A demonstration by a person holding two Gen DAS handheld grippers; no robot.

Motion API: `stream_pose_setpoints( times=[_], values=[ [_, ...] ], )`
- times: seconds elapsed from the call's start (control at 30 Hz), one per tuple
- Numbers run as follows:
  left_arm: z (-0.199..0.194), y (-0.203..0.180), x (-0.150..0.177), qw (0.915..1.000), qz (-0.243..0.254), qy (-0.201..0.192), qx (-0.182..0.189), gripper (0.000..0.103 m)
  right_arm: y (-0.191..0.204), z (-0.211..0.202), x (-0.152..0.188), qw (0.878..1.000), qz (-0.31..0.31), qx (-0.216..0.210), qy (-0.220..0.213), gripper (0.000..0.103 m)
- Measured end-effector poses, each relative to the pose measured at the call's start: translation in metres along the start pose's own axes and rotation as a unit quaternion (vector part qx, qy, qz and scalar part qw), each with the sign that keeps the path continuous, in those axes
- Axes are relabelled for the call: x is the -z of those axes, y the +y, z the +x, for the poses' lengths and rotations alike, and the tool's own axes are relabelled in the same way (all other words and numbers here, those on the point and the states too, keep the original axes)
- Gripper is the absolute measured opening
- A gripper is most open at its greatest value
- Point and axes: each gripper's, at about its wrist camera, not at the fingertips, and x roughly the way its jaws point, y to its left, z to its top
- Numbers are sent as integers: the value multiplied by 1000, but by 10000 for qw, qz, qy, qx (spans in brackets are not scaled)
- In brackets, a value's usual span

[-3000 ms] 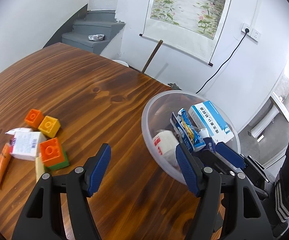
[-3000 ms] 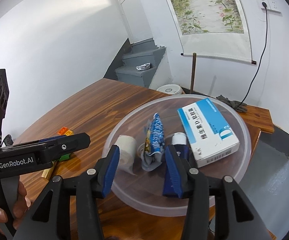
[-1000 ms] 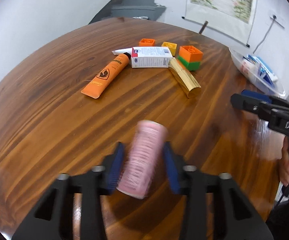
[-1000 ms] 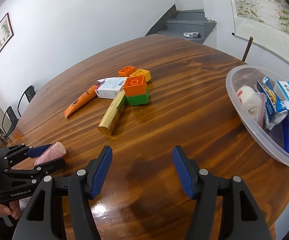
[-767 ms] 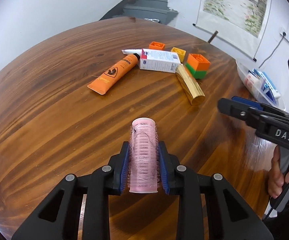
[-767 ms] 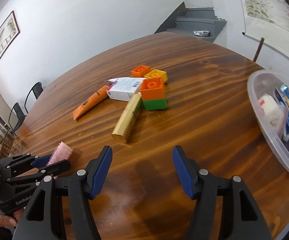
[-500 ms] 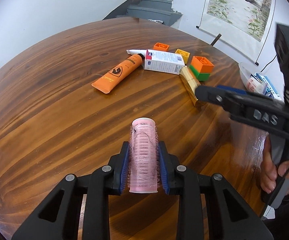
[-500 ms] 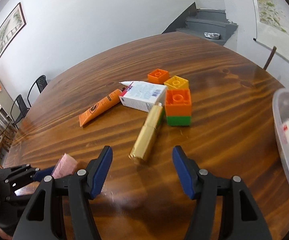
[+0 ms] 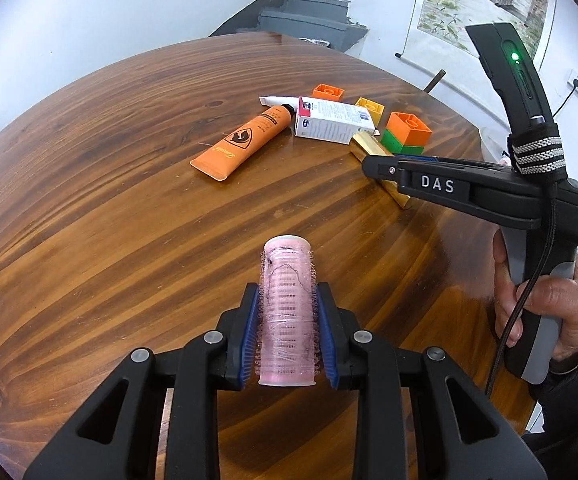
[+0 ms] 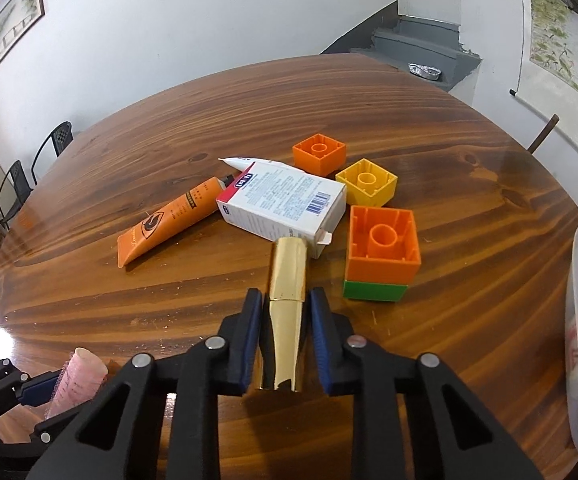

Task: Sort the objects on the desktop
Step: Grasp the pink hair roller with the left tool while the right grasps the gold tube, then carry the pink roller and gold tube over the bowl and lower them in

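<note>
Your left gripper (image 9: 287, 338) was clamped on the pink hair roller (image 9: 287, 310), held above the wooden surface (image 9: 109, 208). Your right gripper (image 10: 287, 334) was closing, its jaws drawn in on either side of the gold tube (image 10: 285, 316), which lay on the surface with its far end touching the white box (image 10: 285, 204). Whether the pads pressed it yet was hard to tell. To lift cleanly, you needed a firm, centred hold and a straight rise, so the tube slid clear of the box and the stacked orange-and-green bricks (image 10: 381, 254) just beside it.
</note>
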Motion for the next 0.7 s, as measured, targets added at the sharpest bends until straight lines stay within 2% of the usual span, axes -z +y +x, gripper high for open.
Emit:
stream_pose_setpoints(
  times=[0.4,0.7],
  values=[
    [-7,-13,-4,9996,-102,-153,225,30,-17,-36,25,9974,450,-486,-287,25],
    [-3,-46,-12,9986,49,-154,499,30,-47,-70,36,9939,817,-330,-657,25]
  ],
)
